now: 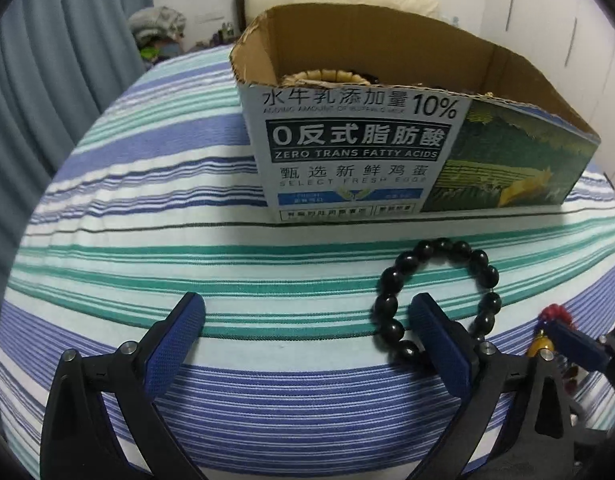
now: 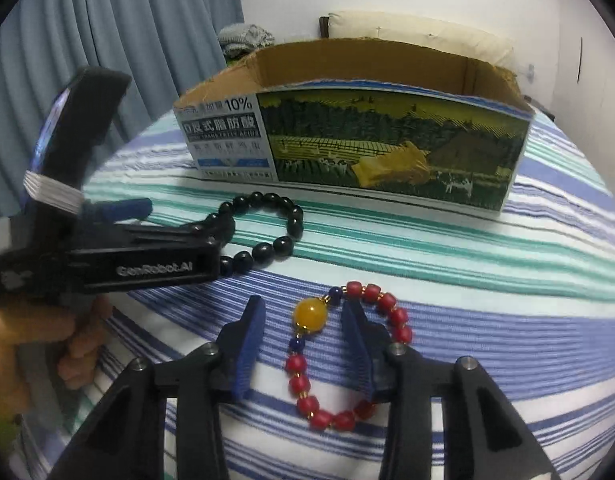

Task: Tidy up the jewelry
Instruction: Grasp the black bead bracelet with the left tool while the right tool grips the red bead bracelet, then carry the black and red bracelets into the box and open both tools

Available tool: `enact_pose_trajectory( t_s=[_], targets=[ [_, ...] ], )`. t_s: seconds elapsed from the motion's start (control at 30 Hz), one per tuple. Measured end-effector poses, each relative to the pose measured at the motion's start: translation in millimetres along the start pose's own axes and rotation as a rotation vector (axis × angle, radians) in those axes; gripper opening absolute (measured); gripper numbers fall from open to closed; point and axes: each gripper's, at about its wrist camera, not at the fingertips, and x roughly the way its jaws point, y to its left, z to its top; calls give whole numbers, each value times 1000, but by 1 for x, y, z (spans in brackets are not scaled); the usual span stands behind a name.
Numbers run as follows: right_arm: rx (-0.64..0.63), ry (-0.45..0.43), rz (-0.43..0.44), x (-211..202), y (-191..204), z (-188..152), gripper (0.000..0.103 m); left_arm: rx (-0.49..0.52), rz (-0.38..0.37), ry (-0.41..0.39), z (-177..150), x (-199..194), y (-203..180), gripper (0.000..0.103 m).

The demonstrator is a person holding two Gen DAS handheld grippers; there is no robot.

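Note:
A black bead bracelet [image 1: 480, 258] lies on the striped bedsheet in front of a cardboard box [image 1: 347, 152]. My left gripper [image 1: 307, 312] is open wide, and its right finger [image 1: 439, 344] sits inside the black ring. A tan bead bracelet [image 1: 319, 76] shows inside the box. In the right wrist view a red bead bracelet [image 2: 399, 316] with an amber bead [image 2: 309, 314] lies nearer. My right gripper [image 2: 303, 310] is open around the amber bead, its right finger [image 2: 359, 344] inside the red ring. The pads do not press on the bead. The left gripper [image 2: 179, 220] reaches the black bracelet [image 2: 283, 244].
The box [image 2: 387, 152] stands open-topped across the bed, close behind both bracelets. A hand [image 2: 27, 340] holds the left gripper at the lower left. Blue-grey curtains [image 2: 127, 40] hang at the left, and a cream pillow [image 2: 419, 28] lies behind the box.

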Motion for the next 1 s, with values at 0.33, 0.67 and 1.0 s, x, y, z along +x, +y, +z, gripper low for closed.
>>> enact_pose_trajectory(
  t_s=[0.33, 0.67, 1.0],
  targets=[
    [9, 10, -50, -5, -8, -2, 18, 96, -85, -12, -16, -26, -34, 11],
    [114, -51, 21, -75, -41, -23, 18, -45, -256, -71, -41, -102, -11, 10],
    [148, -124, 107, -137, -50, -22, 18, -154, -338, -161, -53, -173, 8, 10]
  ],
)
